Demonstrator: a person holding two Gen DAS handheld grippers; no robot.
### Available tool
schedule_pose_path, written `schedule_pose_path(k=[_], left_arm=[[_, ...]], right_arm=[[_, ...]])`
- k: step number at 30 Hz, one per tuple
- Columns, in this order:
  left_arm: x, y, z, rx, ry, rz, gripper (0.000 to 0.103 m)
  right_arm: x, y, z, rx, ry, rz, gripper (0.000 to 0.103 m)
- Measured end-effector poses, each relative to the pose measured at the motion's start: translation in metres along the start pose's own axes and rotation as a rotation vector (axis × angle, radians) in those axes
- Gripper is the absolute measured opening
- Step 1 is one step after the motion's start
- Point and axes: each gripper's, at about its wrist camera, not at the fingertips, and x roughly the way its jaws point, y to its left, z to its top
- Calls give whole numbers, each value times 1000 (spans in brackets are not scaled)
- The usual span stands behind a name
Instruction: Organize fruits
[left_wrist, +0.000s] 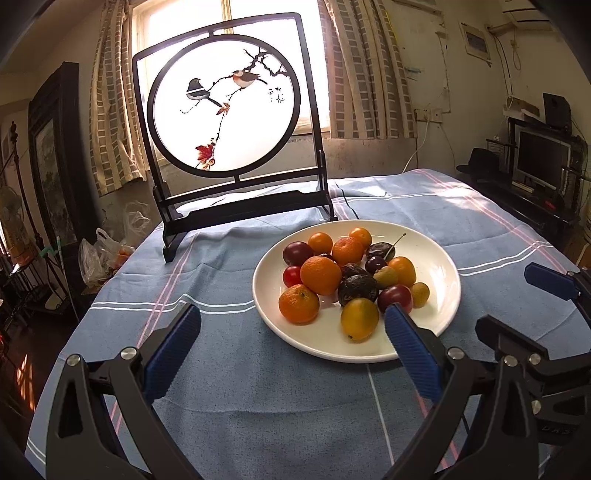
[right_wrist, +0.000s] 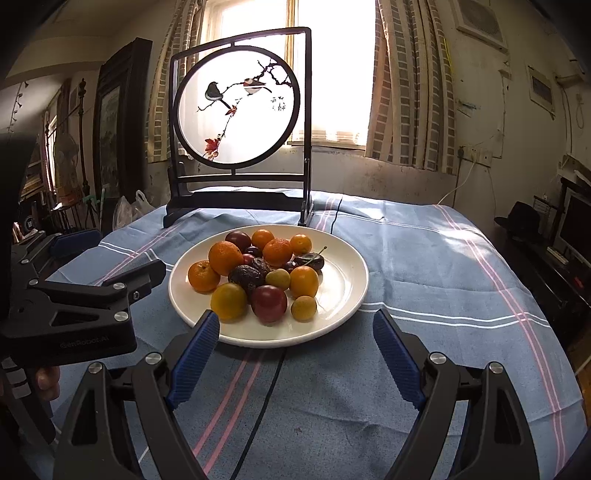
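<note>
Right wrist: framed bird screen (right_wrist: 240, 122) stands behind fruit plate (right_wrist: 343, 288).

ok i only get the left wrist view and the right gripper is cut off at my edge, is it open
observer: yes, in the right wrist view the right gripper is wide open and empty.
operator: whats my right pad hiding on the plate
observer: a whole dark red fruit at the near edge of the pile on the plate, between a yellow fruit and a smaller yellow one.
operator: and my gripper from outside
observer: the left gripper sits left of the plate, and a hand shows under its handle.
</note>
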Motion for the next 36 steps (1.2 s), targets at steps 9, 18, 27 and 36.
schedule_pose_path(k=[9, 18, 27, 36], left_arm=[[-4, 1, -4, -15, -3, -26, 98], [-1, 1, -5, -6, 8, -6, 97], [1, 2, -6, -8, 18, 1, 97], [9, 8, -5, -34, 38, 72, 98]], right_arm=[[3, 2, -1, -2, 12, 9, 86], [4, 4, -4, -10, 17, 10, 86], [4, 6, -5, -16, 19, 13, 86], [3, 7, -4, -17, 13, 7, 87]])
